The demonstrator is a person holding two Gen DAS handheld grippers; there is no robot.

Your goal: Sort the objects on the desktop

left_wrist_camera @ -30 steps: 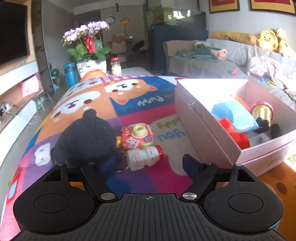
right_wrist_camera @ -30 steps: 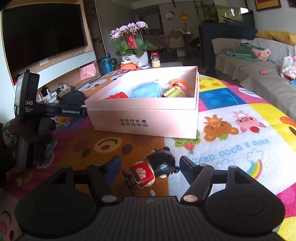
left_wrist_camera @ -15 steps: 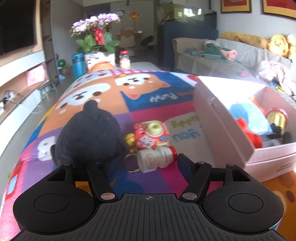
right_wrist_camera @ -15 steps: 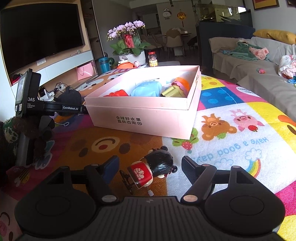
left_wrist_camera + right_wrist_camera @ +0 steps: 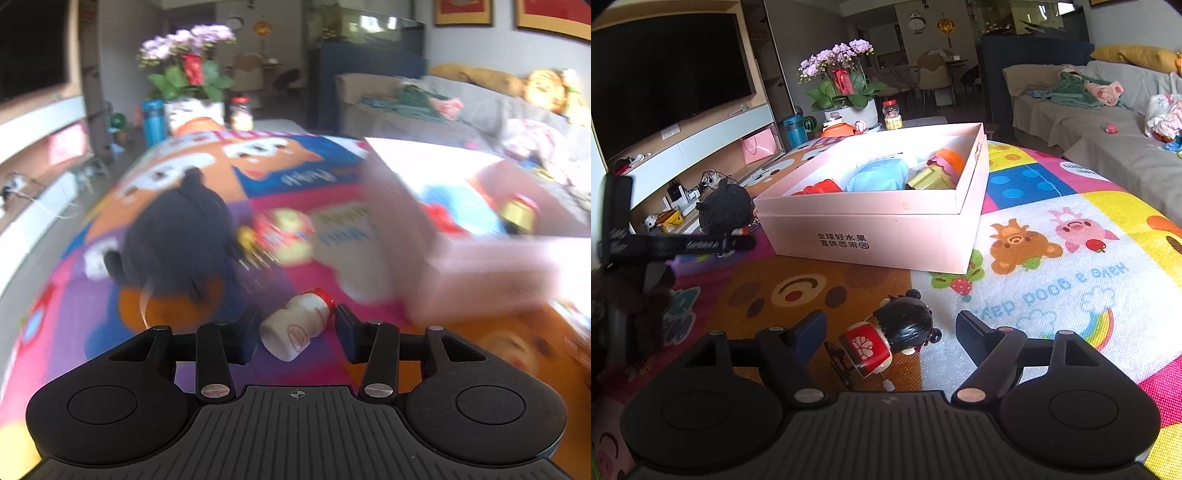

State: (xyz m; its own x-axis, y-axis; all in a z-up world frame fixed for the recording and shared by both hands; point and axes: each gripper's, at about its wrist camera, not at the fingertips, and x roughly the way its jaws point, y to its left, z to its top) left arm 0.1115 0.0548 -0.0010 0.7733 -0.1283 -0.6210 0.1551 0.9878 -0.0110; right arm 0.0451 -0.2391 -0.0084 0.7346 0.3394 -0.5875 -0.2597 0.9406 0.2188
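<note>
In the blurred left wrist view my left gripper point(image 5: 293, 326) is shut on a small white yogurt bottle point(image 5: 297, 328) with a red cap, held just above the mat. Beyond it are a black plush toy point(image 5: 177, 236) and a red toy camera point(image 5: 286, 236). The pink box point(image 5: 469, 266) is to the right. In the right wrist view my right gripper point(image 5: 890, 328) is open around a black-haired doll point(image 5: 886, 341) in red that lies on the mat. The pink box point(image 5: 871, 236) stands ahead, holding a blue pouch point(image 5: 879, 177), a red toy point(image 5: 822, 186) and an orange-capped jar point(image 5: 938, 170).
A colourful play mat point(image 5: 1052, 266) covers the table. The left gripper's body point(image 5: 665, 245) shows at the left of the right wrist view, near the black plush point(image 5: 726, 208). A flower pot point(image 5: 846, 96), a TV wall and a sofa lie beyond.
My left gripper has closed on the yogurt bottle and is moving with it, blurring its view. My right gripper has crept closer to the doll and stays open.
</note>
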